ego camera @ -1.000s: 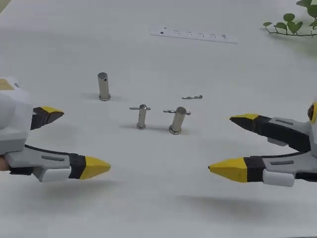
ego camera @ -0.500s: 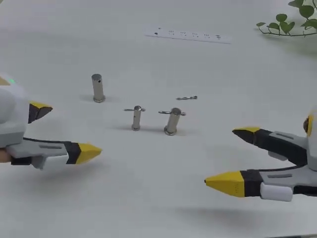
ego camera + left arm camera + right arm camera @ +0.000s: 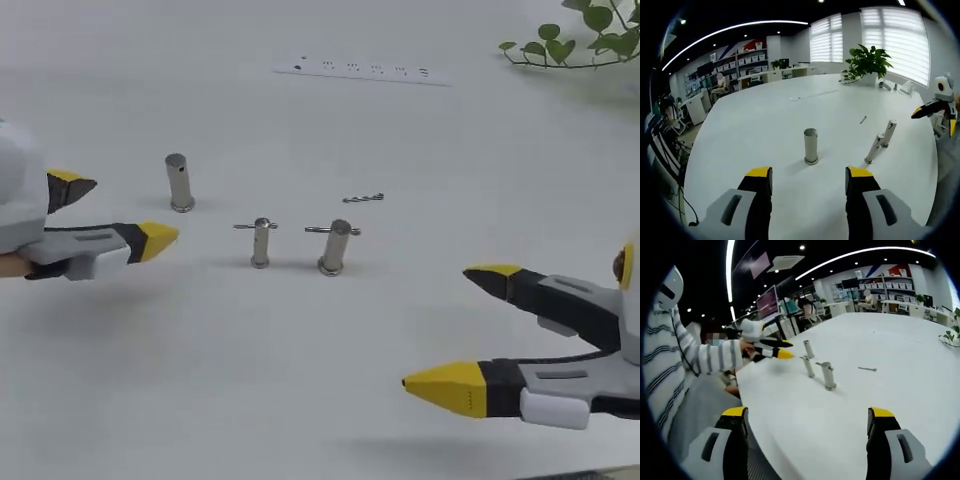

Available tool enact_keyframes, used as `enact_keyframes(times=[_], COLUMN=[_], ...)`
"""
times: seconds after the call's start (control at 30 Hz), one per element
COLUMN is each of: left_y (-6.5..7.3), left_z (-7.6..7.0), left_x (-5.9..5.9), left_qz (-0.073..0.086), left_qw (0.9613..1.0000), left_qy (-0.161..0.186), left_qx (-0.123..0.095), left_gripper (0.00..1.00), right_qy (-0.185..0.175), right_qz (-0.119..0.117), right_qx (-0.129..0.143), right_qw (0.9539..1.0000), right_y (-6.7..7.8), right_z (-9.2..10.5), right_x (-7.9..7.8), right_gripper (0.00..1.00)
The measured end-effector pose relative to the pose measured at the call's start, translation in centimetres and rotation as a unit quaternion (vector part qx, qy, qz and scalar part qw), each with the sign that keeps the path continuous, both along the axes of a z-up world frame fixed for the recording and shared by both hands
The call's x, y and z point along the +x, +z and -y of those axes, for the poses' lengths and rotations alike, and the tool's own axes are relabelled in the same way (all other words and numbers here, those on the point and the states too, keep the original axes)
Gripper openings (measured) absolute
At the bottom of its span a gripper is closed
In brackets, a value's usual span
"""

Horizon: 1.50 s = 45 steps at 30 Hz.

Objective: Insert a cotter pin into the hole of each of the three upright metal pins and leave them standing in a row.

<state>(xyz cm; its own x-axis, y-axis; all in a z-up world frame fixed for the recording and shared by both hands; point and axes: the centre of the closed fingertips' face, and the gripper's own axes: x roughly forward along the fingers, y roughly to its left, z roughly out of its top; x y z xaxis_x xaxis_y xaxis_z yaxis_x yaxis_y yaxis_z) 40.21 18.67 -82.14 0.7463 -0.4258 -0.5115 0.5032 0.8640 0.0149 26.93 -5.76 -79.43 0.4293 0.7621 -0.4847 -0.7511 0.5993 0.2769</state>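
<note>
Three upright metal pins stand on the white table. The left pin (image 3: pixel 180 182) (image 3: pixel 811 146) has no cotter in it. The middle pin (image 3: pixel 260 243) (image 3: pixel 873 148) and the right pin (image 3: pixel 335 247) (image 3: pixel 828 375) each carry a cotter pin through the top. A loose cotter pin (image 3: pixel 362 198) (image 3: pixel 867 369) lies behind them. My left gripper (image 3: pixel 105 212) (image 3: pixel 809 178) is open, just left of the bare pin and pointing at it. Open too, my right gripper (image 3: pixel 450 328) (image 3: pixel 807 420) hovers at the near right, well short of the pins.
A white power strip (image 3: pixel 360 69) lies at the back of the table. A green plant (image 3: pixel 578 38) sits at the far right corner. The table edge runs close under the right gripper.
My left gripper has moved up and back toward the bare left pin. The right gripper has dropped slightly toward me. The pins and loose cotter stay put.
</note>
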Motion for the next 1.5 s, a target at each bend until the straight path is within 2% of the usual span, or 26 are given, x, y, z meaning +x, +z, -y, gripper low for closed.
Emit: enact_keyframes(times=[0.1,0.27,0.3,0.4,0.5,0.6,0.67,0.77,0.83,0.97,1.07,1.17,1.23,1.3,1.43,1.47,1.5], left_y=[-0.2,-0.7,-0.8,-0.9,-1.1,-1.2,-1.2,-1.4,-1.4,-1.2,-1.3,-1.4,-1.4,-1.4,-1.4,-1.4,-1.4], left_z=[0.6,1.5,1.6,1.5,1.4,0.8,0.8,1.0,1.3,2.1,2.3,2.7,2.9,3.0,3.0,2.9,2.8], left_x=[0.9,1.9,2.1,2.6,3.1,3.6,3.8,3.9,4.1,4.2,4.3,4.2,4.3,4.3,4.4,4.4,4.5], left_qz=[0.003,-0.003,-0.006,-0.009,-0.008,-0.004,-0.004,-0.001,-0.003,-0.003,-0.003,-0.007,0.001,0.000,-0.005,-0.010,-0.008], left_qw=[1.0000,1.0000,0.9998,0.9993,0.9993,0.9994,0.9994,0.9998,0.9999,0.9997,0.9998,0.9997,0.9999,0.9999,0.9998,0.9995,0.9995], left_qy=[-0.002,-0.004,0.000,0.015,0.015,0.028,0.027,0.017,0.014,0.004,0.004,-0.005,-0.010,-0.009,-0.002,0.007,0.006], left_qx=[0.004,-0.005,-0.018,-0.034,-0.033,-0.019,-0.022,-0.007,-0.008,-0.025,-0.020,-0.022,-0.013,-0.012,-0.021,-0.031,-0.029], left_gripper=[0.59,0.56,0.53,0.45,0.36,0.30,0.27,0.27,0.26,0.19,0.19,0.14,0.12,0.12,0.11,0.11,0.11], right_qy=[-0.005,-0.011,-0.010,-0.009,-0.009,-0.009,-0.007,-0.009,-0.010,-0.010,-0.016,-0.020,-0.020,-0.018,-0.019,-0.019,-0.020], right_qz=[-0.004,-0.004,-0.003,0.001,0.003,0.003,0.003,0.001,0.001,0.004,0.001,0.002,0.003,0.005,0.005,0.004,0.005], right_qx=[0.006,0.007,0.007,0.003,0.003,0.003,0.002,-0.003,-0.003,-0.003,-0.004,0.000,0.000,-0.004,-0.003,-0.002,-0.002], right_qw=[1.0000,0.9999,0.9999,1.0000,0.9999,0.9999,1.0000,1.0000,0.9999,0.9999,0.9999,0.9998,0.9998,0.9998,0.9998,0.9998,0.9998], right_y=[0.0,0.0,0.0,0.0,0.1,0.1,0.1,0.0,0.1,0.2,0.2,0.2,0.3,0.2,0.3,0.3,0.3], right_z=[0.0,0.0,0.0,0.0,0.0,0.0,-0.1,0.0,0.0,0.0,0.2,0.3,0.3,0.4,0.3,0.3,0.3], right_x=[0.0,0.2,0.2,0.4,0.5,0.5,0.5,0.6,0.7,0.7,0.7,0.8,0.8,0.8,0.8,0.8,0.8], right_gripper=[1.00,1.00,1.00,1.00,1.00,1.00,1.00,1.00,1.00,1.00,1.00,1.00,1.00,1.00,1.00,1.00,1.00])
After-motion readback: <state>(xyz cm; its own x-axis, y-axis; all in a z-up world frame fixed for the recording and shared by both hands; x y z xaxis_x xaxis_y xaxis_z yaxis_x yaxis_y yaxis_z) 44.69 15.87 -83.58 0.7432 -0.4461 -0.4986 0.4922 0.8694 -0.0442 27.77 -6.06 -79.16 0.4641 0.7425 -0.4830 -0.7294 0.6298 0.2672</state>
